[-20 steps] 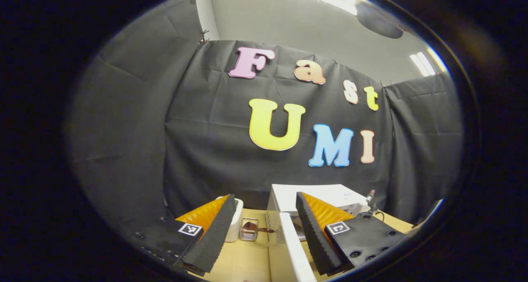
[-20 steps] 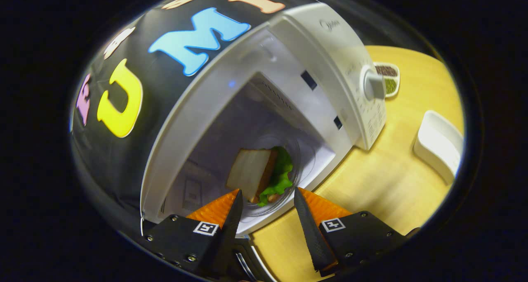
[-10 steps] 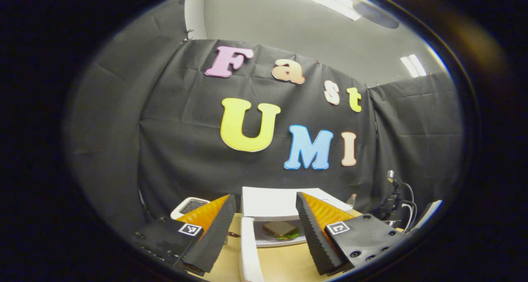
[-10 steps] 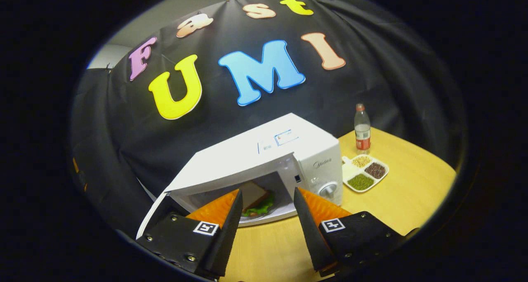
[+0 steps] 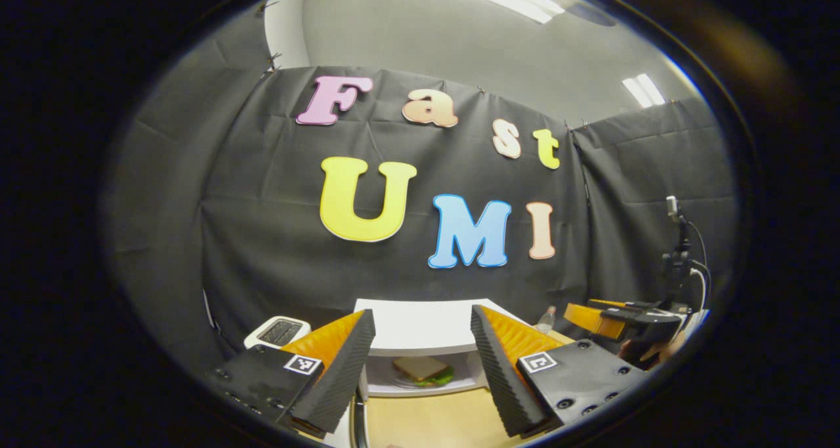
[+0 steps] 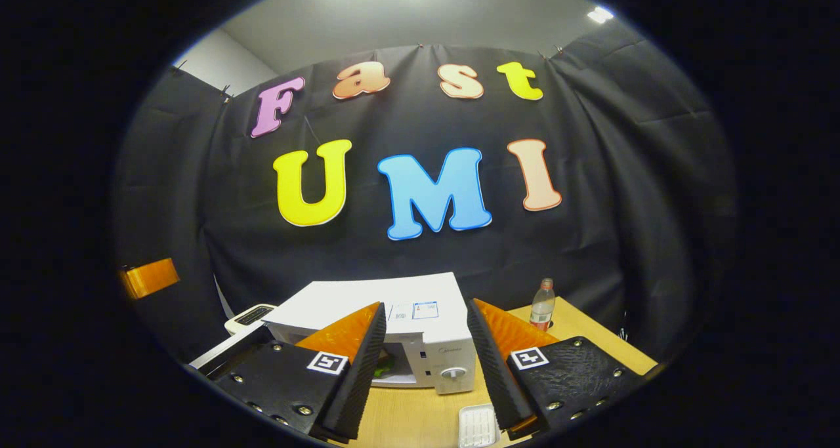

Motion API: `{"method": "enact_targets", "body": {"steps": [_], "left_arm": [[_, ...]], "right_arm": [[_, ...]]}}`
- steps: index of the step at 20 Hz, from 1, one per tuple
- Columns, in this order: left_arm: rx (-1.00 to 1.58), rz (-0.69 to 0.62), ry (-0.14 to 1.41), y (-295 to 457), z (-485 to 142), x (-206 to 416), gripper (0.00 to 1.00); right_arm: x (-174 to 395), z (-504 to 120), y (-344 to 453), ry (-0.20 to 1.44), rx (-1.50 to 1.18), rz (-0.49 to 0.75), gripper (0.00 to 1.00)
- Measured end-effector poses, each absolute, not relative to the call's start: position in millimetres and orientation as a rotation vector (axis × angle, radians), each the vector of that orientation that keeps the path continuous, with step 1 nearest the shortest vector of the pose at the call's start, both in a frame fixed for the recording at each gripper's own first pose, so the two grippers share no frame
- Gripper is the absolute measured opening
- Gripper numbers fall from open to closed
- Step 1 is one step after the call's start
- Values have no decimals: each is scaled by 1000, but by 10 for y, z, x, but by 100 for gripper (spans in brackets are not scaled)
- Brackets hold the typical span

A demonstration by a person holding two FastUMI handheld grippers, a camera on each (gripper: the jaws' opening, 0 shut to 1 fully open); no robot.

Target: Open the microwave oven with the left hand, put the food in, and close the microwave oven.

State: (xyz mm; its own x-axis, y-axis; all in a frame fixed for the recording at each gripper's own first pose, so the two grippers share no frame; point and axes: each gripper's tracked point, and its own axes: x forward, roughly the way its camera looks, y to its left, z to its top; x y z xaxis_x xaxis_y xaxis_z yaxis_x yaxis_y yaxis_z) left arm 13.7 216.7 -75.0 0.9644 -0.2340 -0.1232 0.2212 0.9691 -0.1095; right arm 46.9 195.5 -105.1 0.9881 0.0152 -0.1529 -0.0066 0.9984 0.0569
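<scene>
The white microwave (image 5: 420,323) stands with its door open, and the door's edge (image 5: 357,415) shows at the bottom of the left gripper view. A sandwich with green lettuce (image 5: 423,369) lies on the plate inside the cavity. My left gripper (image 5: 420,311) is open and empty, facing the cavity from a distance. My right gripper (image 6: 425,305) is also open and empty, well back from the microwave (image 6: 407,330). Its door (image 6: 223,349) swings out to the left. A bit of lettuce (image 6: 384,367) shows inside. The right gripper (image 5: 617,317) appears at the right of the left gripper view.
A clear bottle (image 6: 542,304) stands to the right of the microwave on the wooden table (image 6: 420,415). A white tray (image 6: 477,425) lies in front of the microwave. A white toaster (image 5: 279,330) sits to the left. An orange part of the left gripper (image 6: 147,277) shows at far left.
The right gripper has pulled back from the cavity and levelled out, leaving the sandwich inside. The left gripper has swung to face the open microwave front.
</scene>
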Motion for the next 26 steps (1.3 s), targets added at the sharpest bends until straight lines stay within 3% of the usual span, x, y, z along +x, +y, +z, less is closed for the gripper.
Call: {"method": "enact_targets", "body": {"steps": [5,7,8,17,21,23,26], "left_arm": [[-93,-215,110,1945,-646,98,94],[-118,-212,97,1878,-625,49,96],[-121,-208,96,1890,-622,25,97],[-105,-199,167,2242,-775,-217,95],[-100,-236,246,2461,-1018,-452,33],[-93,-192,276,2750,-1143,-534,7],[-52,-157,324,3036,-1317,-737,7]], "right_arm": [[327,-775,1752,100,22,34,76],[268,-700,1687,78,-3,32,96],[232,-667,1677,71,-3,29,98],[235,-606,1810,61,23,43,98],[255,-622,1978,59,38,75,98],[269,-618,2043,54,35,83,98],[307,-600,2128,49,30,94,98]]}}
